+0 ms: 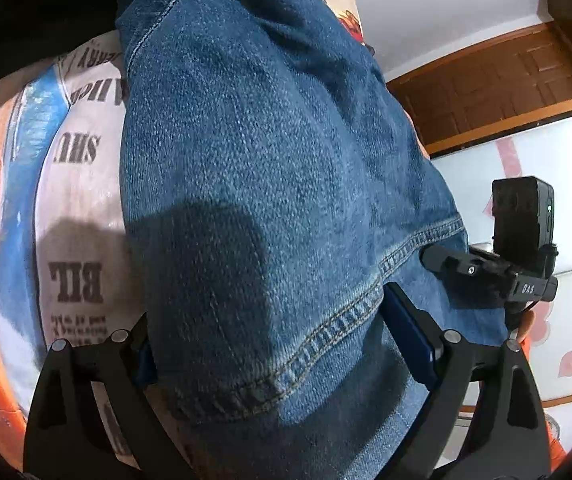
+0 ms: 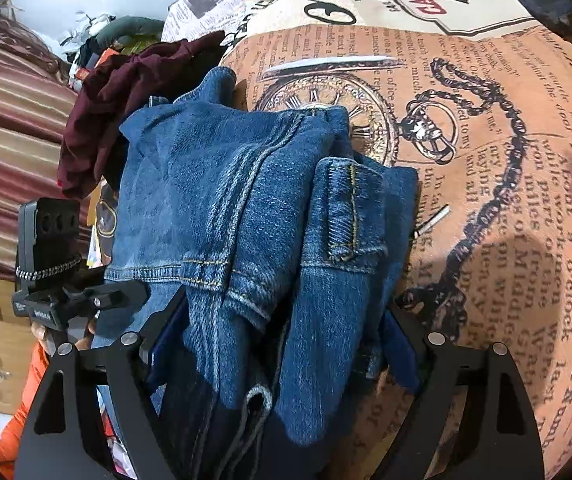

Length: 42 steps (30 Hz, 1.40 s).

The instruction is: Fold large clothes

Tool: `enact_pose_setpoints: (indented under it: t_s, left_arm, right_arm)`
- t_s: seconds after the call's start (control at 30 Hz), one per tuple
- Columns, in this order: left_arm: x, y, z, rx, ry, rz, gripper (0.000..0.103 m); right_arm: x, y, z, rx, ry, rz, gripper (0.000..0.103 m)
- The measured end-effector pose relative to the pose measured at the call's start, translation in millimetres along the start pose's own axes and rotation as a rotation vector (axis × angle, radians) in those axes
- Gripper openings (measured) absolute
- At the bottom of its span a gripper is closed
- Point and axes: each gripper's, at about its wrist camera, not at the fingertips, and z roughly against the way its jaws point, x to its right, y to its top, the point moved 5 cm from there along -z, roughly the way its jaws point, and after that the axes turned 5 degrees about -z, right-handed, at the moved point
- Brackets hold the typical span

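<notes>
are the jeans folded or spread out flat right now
Folded. In the right wrist view the jeans lie bunched in stacked layers, waistband doubled over, on the printed cover.

The newspaper-print bedsheet [image 2: 505,208] reads "o'clock", "Men Killed and" at the right; "DAS" stands on the other hand-held gripper's mount [image 1: 527,288], right.

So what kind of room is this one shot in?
Probably a bedroom at home: jeans lie on a newspaper-print bedspread, loose clothes are piled behind, and a wooden door shows in the left wrist view.
</notes>
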Motion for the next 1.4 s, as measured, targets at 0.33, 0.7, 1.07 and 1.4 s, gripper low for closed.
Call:
enact_pose_setpoints:
  t_s: [0.33, 0.7, 1.07, 1.4]
  left_arm:
    - [23.9, -4.8, 41.4, 0.072, 0.066, -0.119, 0.049]
    - [66.0, -21.2, 113.5, 0.180, 0.099, -0.209, 0.038]
    - [82.8, 12.2, 273.3, 0.465, 0.147, -0.274, 0.038]
    - [23.3, 98.5, 373.8, 0.597, 0.238, -0.252, 0.038]
  right_arm:
    - [-4.8, -15.3, 18.8, 0.040, -0.003, -0.057, 0.043]
    - [-66.3, -33.9, 67.7, 0.133, -0.020, 0.047, 0.031]
    - [-196.0, 8.7, 117.1, 0.318, 0.045, 0.249, 0.031]
    - [-292.3, 105.5, 85.9, 0.381, 0.123, 0.342, 0.031]
